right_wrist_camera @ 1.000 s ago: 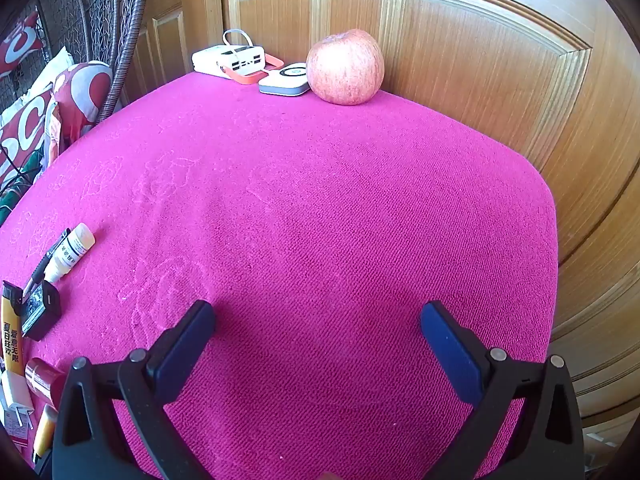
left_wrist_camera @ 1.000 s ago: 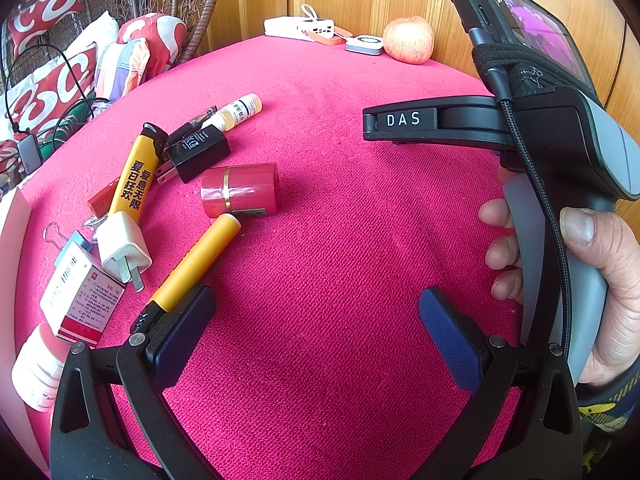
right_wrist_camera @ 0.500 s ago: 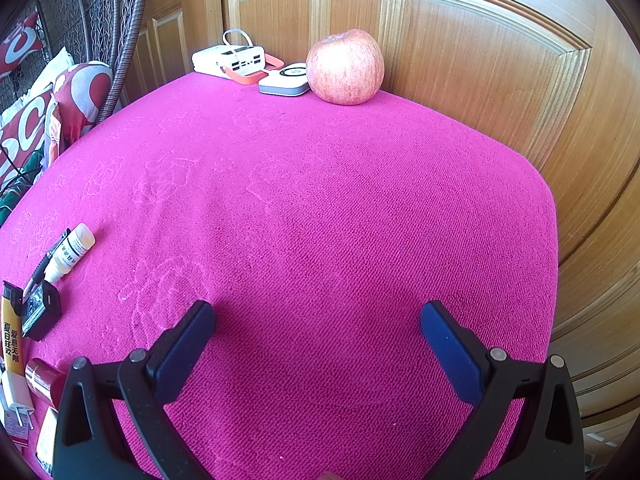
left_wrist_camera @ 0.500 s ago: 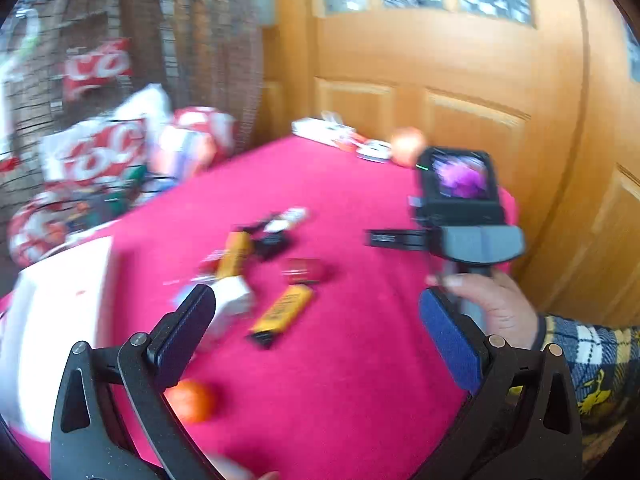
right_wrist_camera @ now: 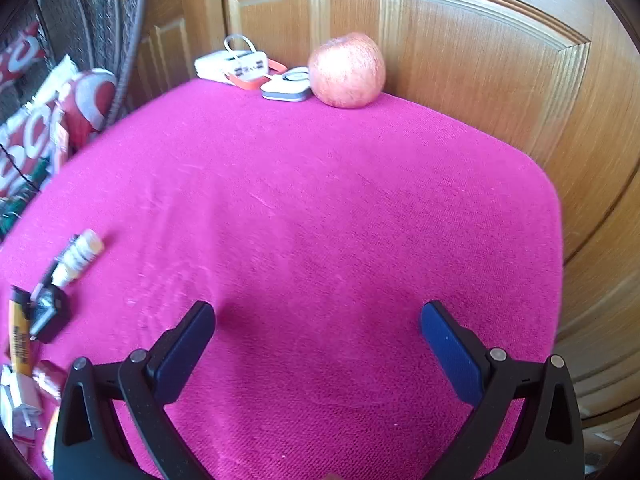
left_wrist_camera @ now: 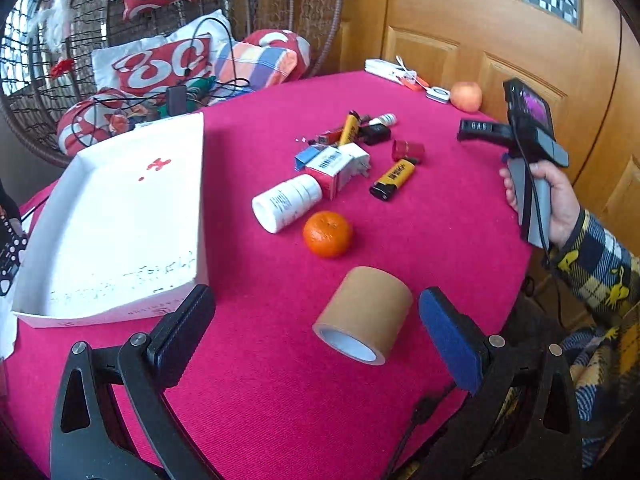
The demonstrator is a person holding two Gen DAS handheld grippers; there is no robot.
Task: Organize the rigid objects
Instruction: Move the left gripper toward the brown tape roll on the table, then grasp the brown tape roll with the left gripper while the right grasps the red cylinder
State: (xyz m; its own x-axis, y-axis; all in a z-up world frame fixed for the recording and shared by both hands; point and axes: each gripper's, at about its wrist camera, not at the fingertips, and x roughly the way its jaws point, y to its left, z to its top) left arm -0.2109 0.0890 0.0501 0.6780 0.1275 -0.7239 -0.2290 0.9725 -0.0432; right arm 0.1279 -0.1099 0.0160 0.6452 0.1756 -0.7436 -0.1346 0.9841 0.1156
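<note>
The left gripper (left_wrist_camera: 316, 324) hangs above the near edge of the red tablecloth (left_wrist_camera: 440, 232) with its jaws spread wide and nothing between them. Just ahead of it, and a little toward its blue-padded side, a roll of brown packing tape (left_wrist_camera: 366, 312) lies on its curved side, its open core facing the camera. Past that sit a mandarin orange (left_wrist_camera: 328, 233), a white pill bottle (left_wrist_camera: 287, 207) on its side, and a loose cluster — a red-and-white medicine carton (left_wrist_camera: 330, 168), a white plug adapter (left_wrist_camera: 358, 159), a yellow lighter (left_wrist_camera: 393, 179), a small red cylinder (left_wrist_camera: 407, 149) and a black charger (left_wrist_camera: 375, 134). The white shallow box (left_wrist_camera: 120, 216) to the left looks like the place to collect them.

The right gripper (right_wrist_camera: 318, 342) is also open and empty, over bare cloth at the table's far side, well apart from the apple (right_wrist_camera: 347, 70) by the door.

The tape roll is probably the natural first pick: stiff, moderately heavy, and likely to roll if nudged, so closing across its two flat faces should hold better than pinching the curved wall. The bottle's smooth plastic may slip — grip it mid-body. The carton is light and could crush under a hard squeeze.
</note>
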